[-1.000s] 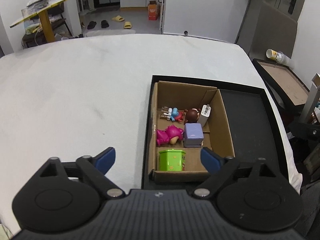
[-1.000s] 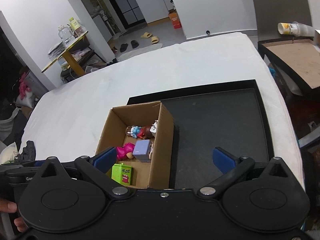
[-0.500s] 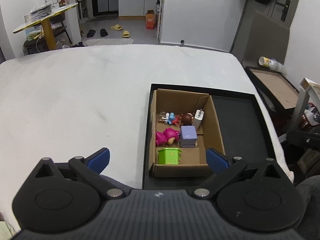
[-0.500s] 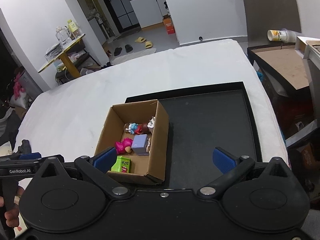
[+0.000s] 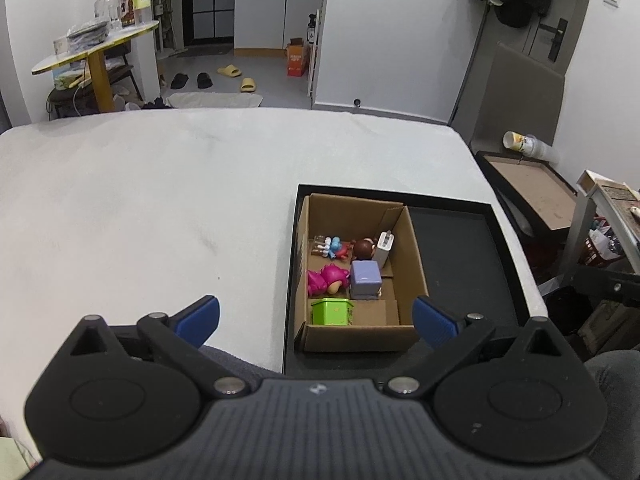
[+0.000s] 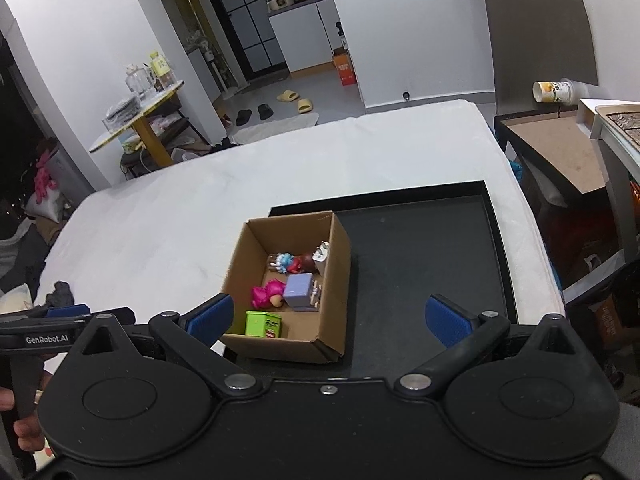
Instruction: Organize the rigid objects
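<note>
An open cardboard box [image 5: 414, 264] [image 6: 338, 268] stands in the left part of a black tray [image 5: 460, 248] [image 6: 420, 248] on the white table. Inside lie a green tin [image 5: 332, 312] [image 6: 263, 324], a purple block [image 5: 365, 278] [image 6: 299, 290], a pink toy [image 5: 325, 278] [image 6: 267, 294], a blue and red figure [image 5: 334, 246] [image 6: 287, 263], a brown-headed figure [image 5: 363, 249] and a white charger [image 5: 385, 246] [image 6: 322, 258]. My left gripper [image 5: 316, 320] is open and empty, held back from the box's near side. My right gripper [image 6: 330, 314] is open and empty, also behind the box.
The white table [image 5: 140, 200] spreads to the left and far side. A low dark side table [image 5: 532, 188] with a paper cup [image 5: 520, 142] stands to the right. The other gripper's handle [image 6: 48, 336] shows at the left in the right wrist view.
Both grippers have drawn back and risen from the box, which now looks smaller and farther. Both stay open. The box's contents have not moved.
</note>
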Action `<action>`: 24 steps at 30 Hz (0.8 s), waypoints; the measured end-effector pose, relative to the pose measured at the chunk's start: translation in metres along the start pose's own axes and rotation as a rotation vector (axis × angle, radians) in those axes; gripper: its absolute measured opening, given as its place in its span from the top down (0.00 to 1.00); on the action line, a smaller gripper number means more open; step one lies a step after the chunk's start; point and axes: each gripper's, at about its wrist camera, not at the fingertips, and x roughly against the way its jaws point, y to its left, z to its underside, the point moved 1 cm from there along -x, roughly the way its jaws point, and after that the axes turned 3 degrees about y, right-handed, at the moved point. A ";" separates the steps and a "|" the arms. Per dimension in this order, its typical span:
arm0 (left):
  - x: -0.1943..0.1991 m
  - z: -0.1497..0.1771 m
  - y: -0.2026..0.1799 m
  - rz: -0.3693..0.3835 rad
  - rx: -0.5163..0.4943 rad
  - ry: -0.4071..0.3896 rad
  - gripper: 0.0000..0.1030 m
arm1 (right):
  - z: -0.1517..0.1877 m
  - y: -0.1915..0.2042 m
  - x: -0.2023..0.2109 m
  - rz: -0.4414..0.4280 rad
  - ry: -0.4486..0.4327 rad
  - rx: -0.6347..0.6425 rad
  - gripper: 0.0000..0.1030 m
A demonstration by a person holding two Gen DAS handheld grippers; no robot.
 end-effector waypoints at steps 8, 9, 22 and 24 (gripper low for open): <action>0.021 -0.003 0.000 0.010 0.005 -0.019 0.01 | -0.003 0.008 0.015 0.017 -0.001 0.012 0.00; 0.023 -0.003 0.001 0.014 0.011 -0.019 0.01 | -0.005 0.009 0.016 0.016 -0.003 0.012 0.00; 0.058 0.000 -0.009 0.016 -0.027 -0.049 0.01 | -0.001 0.021 0.042 0.009 -0.022 0.047 0.00; 0.062 0.001 -0.010 0.035 -0.019 -0.043 0.01 | 0.000 0.021 0.044 0.007 -0.024 0.053 0.00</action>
